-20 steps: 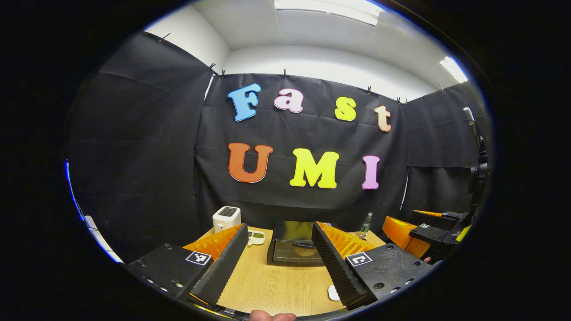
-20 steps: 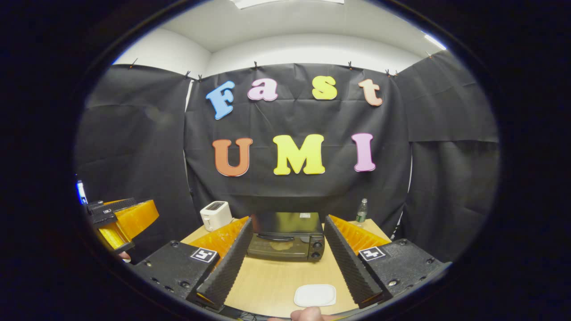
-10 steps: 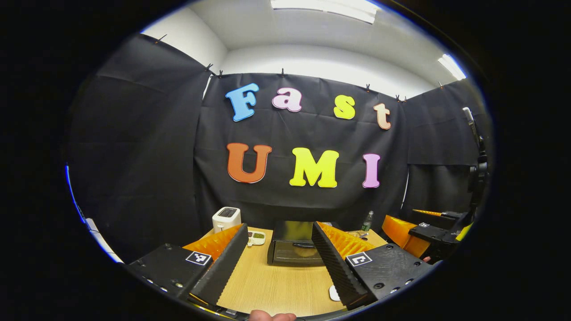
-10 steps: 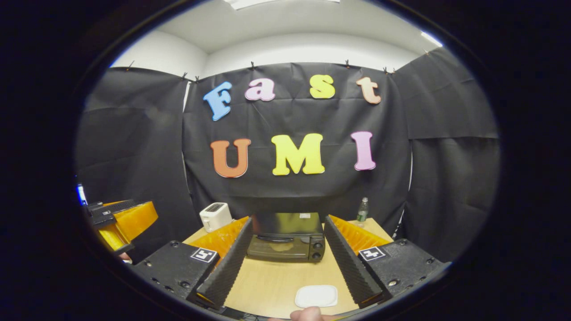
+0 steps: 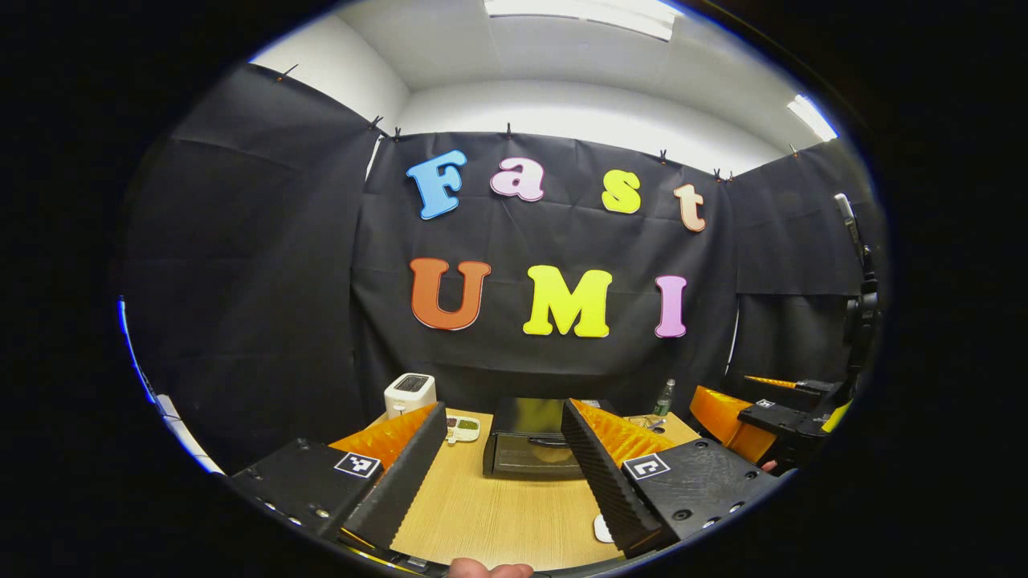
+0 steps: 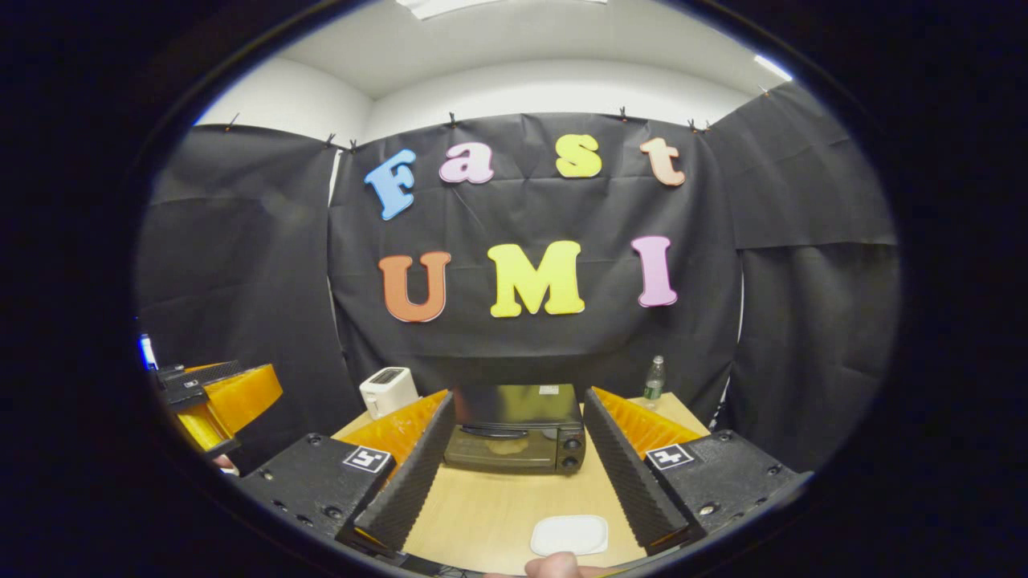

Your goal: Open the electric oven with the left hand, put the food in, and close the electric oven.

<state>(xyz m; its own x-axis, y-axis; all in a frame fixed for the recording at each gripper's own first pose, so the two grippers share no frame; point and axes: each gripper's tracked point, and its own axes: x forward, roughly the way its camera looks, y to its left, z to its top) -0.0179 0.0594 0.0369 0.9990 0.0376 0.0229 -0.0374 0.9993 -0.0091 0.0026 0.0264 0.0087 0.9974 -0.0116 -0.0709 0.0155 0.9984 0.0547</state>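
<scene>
Light wooden counter [image 6: 498, 514]: black electric oven [image 6: 514, 437] at far edge, door shut. Left hand-held gripper [image 5: 506, 474] and right hand-held gripper [image 6: 514, 474] both wide open, empty. White flat plate [image 6: 569, 534] near edge. Risk: handle missed if approach drifts.

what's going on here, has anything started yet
A person holds a two-finger gripper in each hand over a wooden table. Both the left gripper and the right gripper are open, empty and aimed at the electric oven at the far end. Its door looks shut, so opening it has not begun. A white plate lies on the near edge, a toaster and a bottle stand at the back.
</scene>
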